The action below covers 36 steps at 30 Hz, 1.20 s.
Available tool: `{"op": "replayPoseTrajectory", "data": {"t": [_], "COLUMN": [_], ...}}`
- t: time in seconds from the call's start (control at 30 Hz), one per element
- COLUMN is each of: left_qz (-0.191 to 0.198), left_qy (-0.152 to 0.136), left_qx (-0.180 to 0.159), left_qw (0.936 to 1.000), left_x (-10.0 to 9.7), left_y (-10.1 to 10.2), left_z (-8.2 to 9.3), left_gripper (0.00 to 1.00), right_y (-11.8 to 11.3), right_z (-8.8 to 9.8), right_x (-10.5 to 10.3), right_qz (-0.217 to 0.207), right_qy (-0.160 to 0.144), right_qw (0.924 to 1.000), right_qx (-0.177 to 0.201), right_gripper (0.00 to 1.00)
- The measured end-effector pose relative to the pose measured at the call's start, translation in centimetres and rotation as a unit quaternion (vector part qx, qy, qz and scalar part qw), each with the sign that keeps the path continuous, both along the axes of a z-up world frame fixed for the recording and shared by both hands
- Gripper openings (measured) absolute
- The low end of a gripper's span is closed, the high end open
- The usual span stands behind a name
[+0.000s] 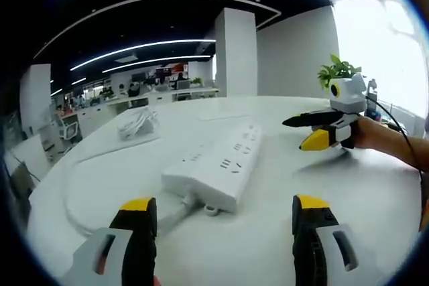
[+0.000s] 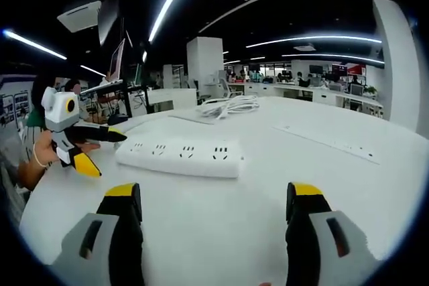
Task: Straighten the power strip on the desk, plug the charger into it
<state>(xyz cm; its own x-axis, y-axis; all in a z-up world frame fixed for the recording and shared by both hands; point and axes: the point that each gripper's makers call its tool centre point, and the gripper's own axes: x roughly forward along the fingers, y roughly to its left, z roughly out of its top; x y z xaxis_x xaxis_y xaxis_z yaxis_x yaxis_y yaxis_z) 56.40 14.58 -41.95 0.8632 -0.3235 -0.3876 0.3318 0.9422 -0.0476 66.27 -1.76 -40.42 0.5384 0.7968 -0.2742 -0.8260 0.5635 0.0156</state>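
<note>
Left gripper view shows us the white power strip [image 1: 218,162] lying flat on the round white desk [image 1: 348,199], just ahead of our left gripper [image 1: 218,232]. It lies at a slant, with one short end near us and the other end pointing away. Its thick white cord [image 1: 74,185] comes out of the near end and curls off to one side. Our left gripper's jaws are wide apart and hold nothing.

Right gripper view shows the same strip [image 2: 179,157] side-on, in front of our right gripper [image 2: 214,222]. These jaws are spread wide too, with nothing between them.

A bundle of white cable [image 2: 228,106] lies farther back on the desk, well apart from the strip. We cannot tell if the charger is in that bundle; it is too small to see.

We think the strip is hard plastic, stiff and quite light, and smooth. It will likely slide on the slick desk if we push it. Its sides are flat and long, so we would pinch it across its narrow width near one end, or nudge one end while we hold the other. The cord is bendy and may tug the strip back, so we should go slow. The slots [image 1: 234,155] face up, which is good for plugging in.
</note>
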Motion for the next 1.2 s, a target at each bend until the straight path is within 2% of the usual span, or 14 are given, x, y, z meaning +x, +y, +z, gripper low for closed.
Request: {"op": "replayPoseTrajectory", "data": {"t": [0.67, 0.83, 1.2], "left_qz": [0.007, 0.008, 0.012], "left_qy": [0.007, 0.008, 0.007], "left_qx": [-0.003, -0.007, -0.010], "left_qw": [0.9999, 0.9999, 0.9999], "left_x": [0.4, 0.5, 0.7], "left_y": [-0.2, -0.2, -0.2], "left_z": [-0.1, -0.1, 0.0], "left_gripper": [0.82, 0.82, 0.81], "right_y": [1.6, 1.8, 2.7], "right_z": [-0.2, -0.8, -0.8], "right_x": [0.6, 0.3, -0.5], "right_qz": [0.025, 0.027, 0.039], "right_qy": [0.002, 0.011, 0.010], "right_qw": [0.9997, 0.9995, 0.9990], "right_qx": [0.002, -0.013, -0.021], "right_gripper": [0.84, 0.83, 0.82]}}
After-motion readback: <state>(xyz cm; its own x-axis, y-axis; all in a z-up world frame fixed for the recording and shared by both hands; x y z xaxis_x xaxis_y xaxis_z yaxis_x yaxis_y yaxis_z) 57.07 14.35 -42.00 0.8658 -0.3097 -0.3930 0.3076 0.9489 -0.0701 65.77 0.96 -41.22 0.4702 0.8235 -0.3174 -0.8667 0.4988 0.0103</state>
